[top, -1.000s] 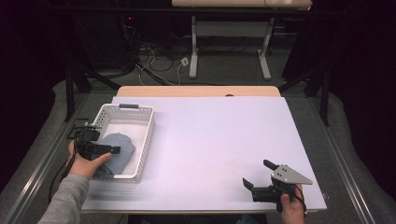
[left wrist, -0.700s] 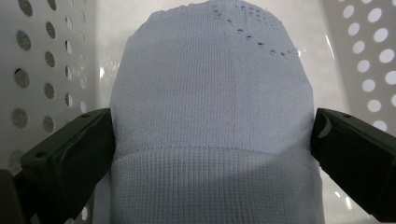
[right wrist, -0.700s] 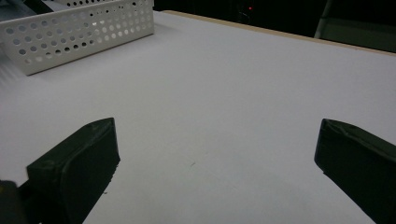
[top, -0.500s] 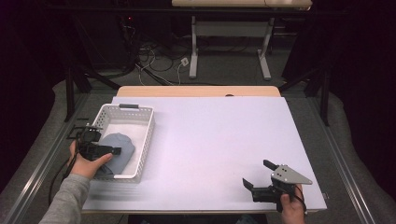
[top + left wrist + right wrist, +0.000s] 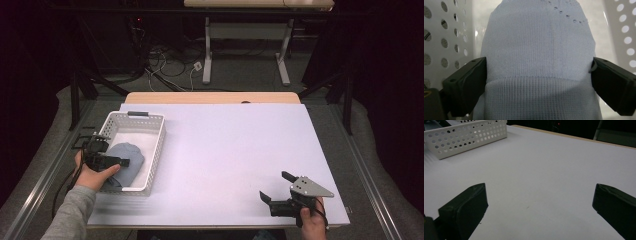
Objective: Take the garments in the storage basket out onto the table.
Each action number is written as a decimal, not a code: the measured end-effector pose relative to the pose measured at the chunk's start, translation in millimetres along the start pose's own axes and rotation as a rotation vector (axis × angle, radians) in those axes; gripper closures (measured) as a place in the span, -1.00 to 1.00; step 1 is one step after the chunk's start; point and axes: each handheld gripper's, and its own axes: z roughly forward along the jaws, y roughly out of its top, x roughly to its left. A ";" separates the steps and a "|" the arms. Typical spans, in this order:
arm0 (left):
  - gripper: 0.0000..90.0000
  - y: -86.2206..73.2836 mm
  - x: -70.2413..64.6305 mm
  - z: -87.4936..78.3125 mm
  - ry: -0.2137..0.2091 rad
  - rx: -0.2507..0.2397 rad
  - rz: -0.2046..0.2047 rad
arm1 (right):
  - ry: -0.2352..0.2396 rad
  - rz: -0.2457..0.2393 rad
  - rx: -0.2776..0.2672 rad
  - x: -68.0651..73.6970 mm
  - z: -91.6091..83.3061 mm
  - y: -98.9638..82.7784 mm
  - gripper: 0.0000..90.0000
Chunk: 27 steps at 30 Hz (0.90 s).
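At frame left, the left gripper straddles the knit cloth, jaws spread; it should close squarely before lifting

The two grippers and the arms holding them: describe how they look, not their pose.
Both grippers are black with two blocky jaws. The right gripper carries a grey three-cornered plate with small holes on top. A black cable trails from the left gripper. The left arm wears a grey sleeve.
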 end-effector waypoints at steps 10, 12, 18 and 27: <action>-0.61 -1.9 -0.6 -1.4 0.009 0.009 0.026 | 0.006 -0.002 0.000 -0.5 0.6 -0.1 -1.00; -0.53 -1.7 -0.8 -1.6 0.018 0.013 0.038 | 0.008 -0.002 0.001 -0.5 0.7 -0.2 -1.00; -0.28 -2.3 -3.3 -2.4 0.033 0.019 0.074 | 0.012 0.002 0.005 -0.9 0.6 -0.1 -0.98; -0.09 -3.4 -3.5 -4.9 0.030 0.019 0.092 | 0.009 0.008 -0.005 -1.0 0.9 -0.3 -0.97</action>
